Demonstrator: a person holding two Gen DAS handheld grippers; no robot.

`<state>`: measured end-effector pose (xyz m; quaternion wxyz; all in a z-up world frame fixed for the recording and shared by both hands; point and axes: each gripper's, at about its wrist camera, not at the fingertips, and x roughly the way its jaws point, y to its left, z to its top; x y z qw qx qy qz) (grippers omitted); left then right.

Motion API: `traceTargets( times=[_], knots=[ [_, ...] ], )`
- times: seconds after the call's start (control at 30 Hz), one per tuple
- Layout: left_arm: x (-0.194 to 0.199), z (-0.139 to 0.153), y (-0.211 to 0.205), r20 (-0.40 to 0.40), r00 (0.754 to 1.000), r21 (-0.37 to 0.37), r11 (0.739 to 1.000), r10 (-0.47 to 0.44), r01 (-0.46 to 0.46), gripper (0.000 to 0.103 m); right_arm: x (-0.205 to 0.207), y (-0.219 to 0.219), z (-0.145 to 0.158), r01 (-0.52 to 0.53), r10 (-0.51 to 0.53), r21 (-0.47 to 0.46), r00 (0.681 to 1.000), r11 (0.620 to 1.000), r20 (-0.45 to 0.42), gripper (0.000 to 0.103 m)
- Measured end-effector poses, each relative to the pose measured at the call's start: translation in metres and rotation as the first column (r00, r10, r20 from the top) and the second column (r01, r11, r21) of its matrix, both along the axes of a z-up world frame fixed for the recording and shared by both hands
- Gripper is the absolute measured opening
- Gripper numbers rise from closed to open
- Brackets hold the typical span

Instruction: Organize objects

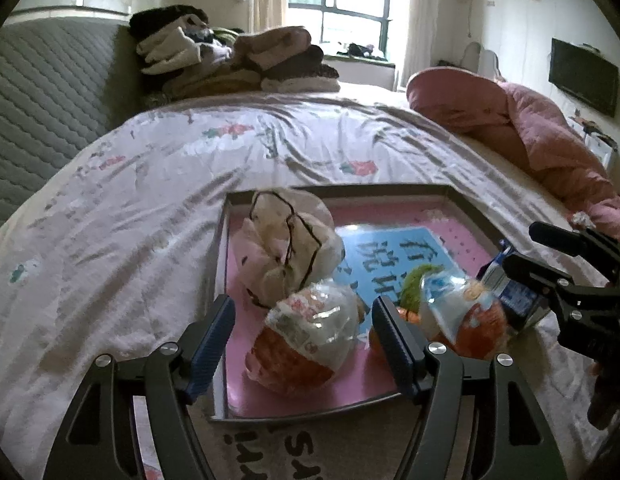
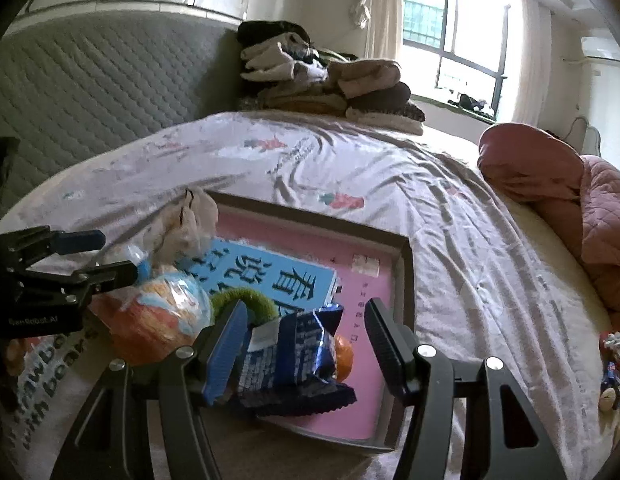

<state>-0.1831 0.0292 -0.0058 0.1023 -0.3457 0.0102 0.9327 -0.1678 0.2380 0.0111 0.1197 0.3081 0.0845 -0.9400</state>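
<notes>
Sorting snacks into a tray (image 1: pixel 462 200) on the bed (image 1: pixel 157 208), likely to keep them together.
Tray holds a blue book (image 1: pixel 394 256), cloth bag (image 1: pixel 289 244), two orange-and-clear wrapped snacks (image 1: pixel 310 340), green-topped toy. Left gripper (image 1: pixel 305 344) hangs spread around one wrapped snack, not clamped. Right gripper (image 2: pixel 305 352) spread; blue packet (image 2: pixel 289 360) rests against one pad, over tray's near edge.
</notes>
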Motion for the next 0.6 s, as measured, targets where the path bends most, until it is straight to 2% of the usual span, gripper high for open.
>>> traceTargets(
  times=[0.27,0.4,0.6],
  knots=[
    [0.018,0.024,0.0,-0.044,0.997,-0.016,0.998,0.059,-0.059,0.075,0.019,-0.005,0.027,-0.014,0.012,-0.04,0.999,0.999,-0.049,0.061],
    [0.03,0.034,0.001,-0.053,0.996,-0.015,0.997,0.07,-0.071,0.075,0.031,-0.006,0.04,-0.014,0.01,-0.063,0.997,0.998,-0.075,0.066],
    [0.054,0.05,0.004,-0.082,0.994,-0.016,0.997,0.069,-0.071,0.075,0.051,-0.007,0.056,-0.02,0.009,-0.105,0.994,0.994,-0.108,0.066]
  ],
)
